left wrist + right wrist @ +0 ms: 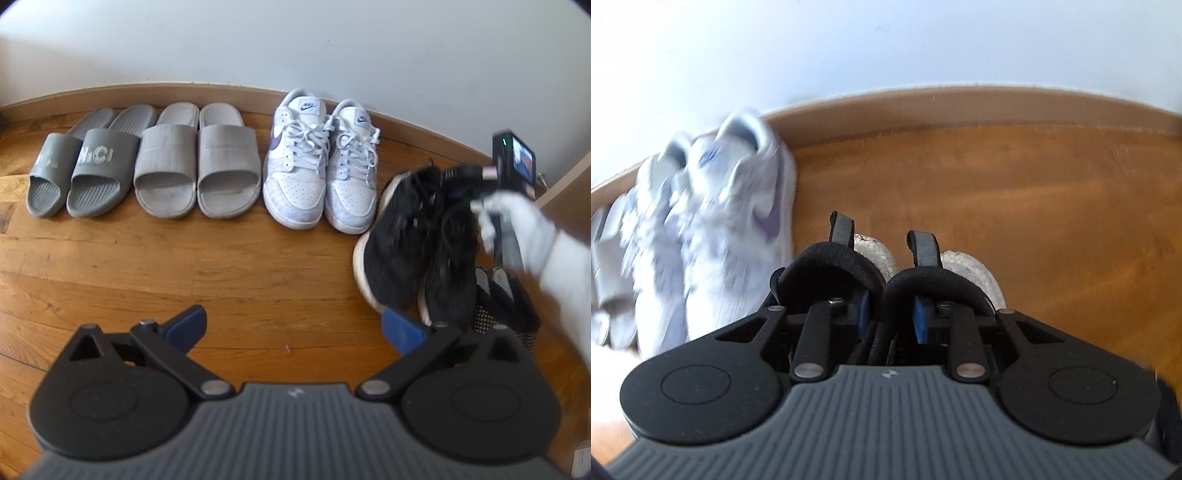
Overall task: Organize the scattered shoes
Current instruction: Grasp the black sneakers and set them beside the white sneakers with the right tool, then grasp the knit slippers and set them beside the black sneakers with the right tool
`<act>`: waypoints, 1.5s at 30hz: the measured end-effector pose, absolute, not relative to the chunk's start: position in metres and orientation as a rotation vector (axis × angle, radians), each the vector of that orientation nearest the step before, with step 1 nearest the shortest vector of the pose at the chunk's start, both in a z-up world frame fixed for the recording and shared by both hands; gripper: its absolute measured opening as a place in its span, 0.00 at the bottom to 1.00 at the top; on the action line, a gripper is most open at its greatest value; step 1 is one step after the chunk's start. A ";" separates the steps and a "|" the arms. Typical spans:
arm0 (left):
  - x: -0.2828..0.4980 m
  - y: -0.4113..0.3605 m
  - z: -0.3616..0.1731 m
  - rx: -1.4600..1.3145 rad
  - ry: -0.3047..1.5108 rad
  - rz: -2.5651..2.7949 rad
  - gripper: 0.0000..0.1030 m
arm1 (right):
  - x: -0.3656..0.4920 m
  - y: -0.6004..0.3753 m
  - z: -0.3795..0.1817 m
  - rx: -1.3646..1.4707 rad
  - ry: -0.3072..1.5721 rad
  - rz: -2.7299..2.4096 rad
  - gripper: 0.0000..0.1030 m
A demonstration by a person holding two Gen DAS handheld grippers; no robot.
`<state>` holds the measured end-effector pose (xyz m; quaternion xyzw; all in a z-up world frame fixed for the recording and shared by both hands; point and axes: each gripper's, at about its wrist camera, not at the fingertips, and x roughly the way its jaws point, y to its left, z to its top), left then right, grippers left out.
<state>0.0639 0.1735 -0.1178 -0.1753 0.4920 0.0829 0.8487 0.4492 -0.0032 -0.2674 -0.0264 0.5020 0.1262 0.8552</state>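
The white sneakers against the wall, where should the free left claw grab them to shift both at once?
Pinch the two touching inner collars of the white sneakers together, coming from above with the open left claw. They stand upright, side by side, openings up, just as the right claw holds the black sneakers.

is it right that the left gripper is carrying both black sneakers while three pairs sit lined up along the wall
Not quite: the right gripper carries both black sneakers, clamping their inner collars together, as the right wrist view shows. The left gripper is open and empty. Three pairs do line the wall.
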 end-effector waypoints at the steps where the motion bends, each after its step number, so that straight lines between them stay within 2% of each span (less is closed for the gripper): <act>1: 0.058 0.176 -0.114 -0.371 1.040 0.176 0.99 | 0.461 0.002 -0.268 -0.051 1.046 0.255 0.22; 11: 0.064 0.169 -0.131 -0.384 1.096 0.166 0.99 | 0.547 0.039 -0.267 -0.052 0.999 0.204 0.21; 20: 0.059 0.165 -0.133 -0.388 1.104 0.155 0.99 | 0.578 0.043 -0.278 -0.137 1.002 0.176 0.21; 23: 0.062 0.163 -0.137 -0.398 1.113 0.171 0.99 | 0.580 0.041 -0.280 -0.117 1.015 0.199 0.30; 24: 0.062 0.161 -0.137 -0.396 1.115 0.169 0.99 | 0.578 0.037 -0.280 -0.115 1.020 0.211 0.37; 25: 0.061 0.160 -0.136 -0.395 1.117 0.168 0.99 | 0.574 0.032 -0.277 -0.111 1.020 0.223 0.49; 30: 0.060 0.147 -0.122 -0.379 1.094 0.136 0.99 | 0.531 -0.023 -0.247 -0.056 1.020 0.320 0.59; 34: 0.061 0.130 -0.111 -0.354 1.082 0.093 0.99 | 0.471 -0.088 -0.217 -0.125 1.071 0.418 0.82; 39: 0.076 0.102 -0.105 -0.313 1.082 0.002 0.99 | 0.396 -0.180 -0.212 -0.218 1.224 0.441 0.86; 45: 0.079 0.075 -0.088 -0.269 1.071 -0.078 0.99 | 0.359 -0.247 -0.270 -0.136 1.486 0.347 0.88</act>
